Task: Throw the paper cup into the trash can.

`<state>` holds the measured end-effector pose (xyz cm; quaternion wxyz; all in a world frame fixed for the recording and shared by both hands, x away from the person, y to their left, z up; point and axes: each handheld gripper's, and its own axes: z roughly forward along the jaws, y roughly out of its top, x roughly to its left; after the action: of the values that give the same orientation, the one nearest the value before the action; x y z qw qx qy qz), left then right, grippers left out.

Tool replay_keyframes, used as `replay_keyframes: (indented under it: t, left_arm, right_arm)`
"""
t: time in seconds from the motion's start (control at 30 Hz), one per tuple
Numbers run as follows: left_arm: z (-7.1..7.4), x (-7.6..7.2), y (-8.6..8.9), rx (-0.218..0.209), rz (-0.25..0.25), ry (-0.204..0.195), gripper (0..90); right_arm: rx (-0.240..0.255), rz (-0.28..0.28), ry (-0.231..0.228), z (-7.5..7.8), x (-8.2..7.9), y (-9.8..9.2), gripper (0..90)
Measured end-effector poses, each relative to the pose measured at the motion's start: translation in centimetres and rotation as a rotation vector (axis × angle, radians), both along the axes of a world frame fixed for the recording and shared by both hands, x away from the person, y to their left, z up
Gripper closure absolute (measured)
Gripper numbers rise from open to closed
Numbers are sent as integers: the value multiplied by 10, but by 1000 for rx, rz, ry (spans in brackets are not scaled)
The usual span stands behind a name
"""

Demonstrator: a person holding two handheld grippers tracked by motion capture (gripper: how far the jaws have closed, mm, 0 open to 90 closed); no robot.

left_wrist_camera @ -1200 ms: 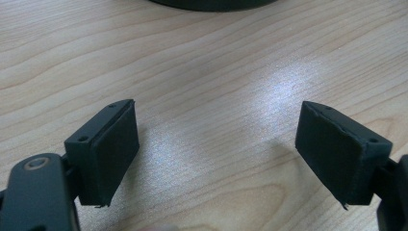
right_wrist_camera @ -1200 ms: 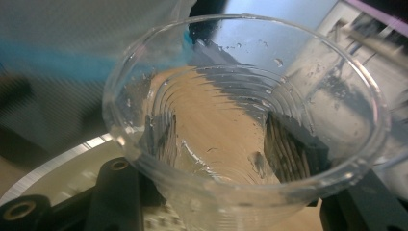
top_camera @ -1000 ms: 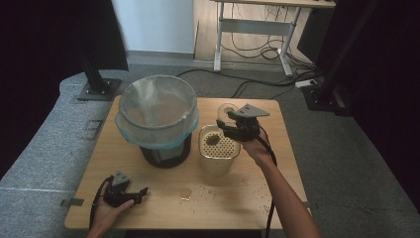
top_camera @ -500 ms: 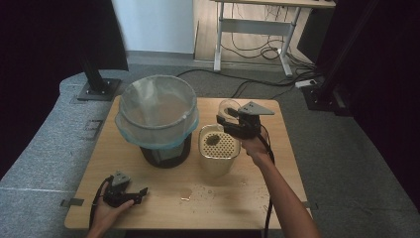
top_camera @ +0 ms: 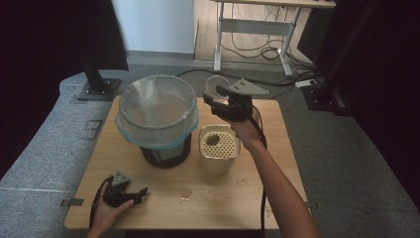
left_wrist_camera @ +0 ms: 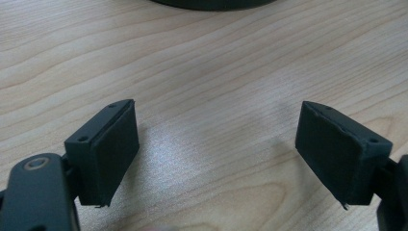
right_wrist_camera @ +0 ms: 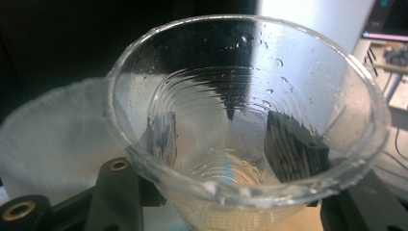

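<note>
While my right gripper clamps the clear cup upright, the lined bin sits at nine o'clock, close by. My left gripper rests open on the tabletop, farther away.

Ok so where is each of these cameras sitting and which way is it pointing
High view: above the person's side, looking forward and down on the table; both forearms, left gripper, right gripper holding a clear cup.
Left gripper view: on the left gripper, looking down at the wood between open jaws.
Right gripper view: on the right gripper, looking into the cup.
Shared: high and right gripper views both show the cup and lined bin.
</note>
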<state>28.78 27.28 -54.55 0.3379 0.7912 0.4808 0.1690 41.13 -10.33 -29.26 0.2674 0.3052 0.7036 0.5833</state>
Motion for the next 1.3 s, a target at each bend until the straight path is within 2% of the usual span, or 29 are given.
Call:
replay_keyframes:
  t: [0.07,0.1,0.13,0.2,0.27,0.4,0.5,0.6,0.63,0.7,0.77,0.83,0.9,1.23,1.3]
  left_arm:
    - [0,0,0,-1,0,0,150]
    - [0,0,0,-1,0,0,150]
    - [0,0,0,-3,1,1,150]
    - [0,0,0,-5,1,0,150]
    - [0,0,1,-6,-5,4,150]
    - [0,0,2,-11,-3,2,150]
    - [0,0,2,-9,-5,3,150]
    - [0,0,2,-7,-8,2,150]
    - [0,0,2,-7,-8,2,150]
    - [0,0,3,-6,-10,5,150]
    - [1,-1,3,-8,-12,7,150]
    - [1,-1,3,-8,-13,9,150]
    - [1,-1,3,-3,-13,8,148]
    - [1,-1,2,0,-11,7,147]
    - [0,-1,2,-3,-11,5,148]
  right_arm:
    - [9,15,-7,10,2,13,447]
    - [9,15,-7,10,2,13,447]
    - [10,30,-14,19,6,27,444]
    - [10,30,-14,24,11,43,442]
    - [-13,38,-4,27,18,60,438]
    - [-53,73,12,25,30,94,428]
    - [-58,110,50,22,40,115,394]
    - [-74,108,72,20,48,134,363]
    - [-74,108,72,20,48,134,363]
    - [-100,101,98,17,52,147,278]
    - [-135,101,132,15,55,152,189]
    - [-173,84,128,14,53,155,159]
    - [-185,77,137,14,52,153,142]
    - [-155,63,120,17,45,132,152]
    - [-134,59,88,16,38,121,171]
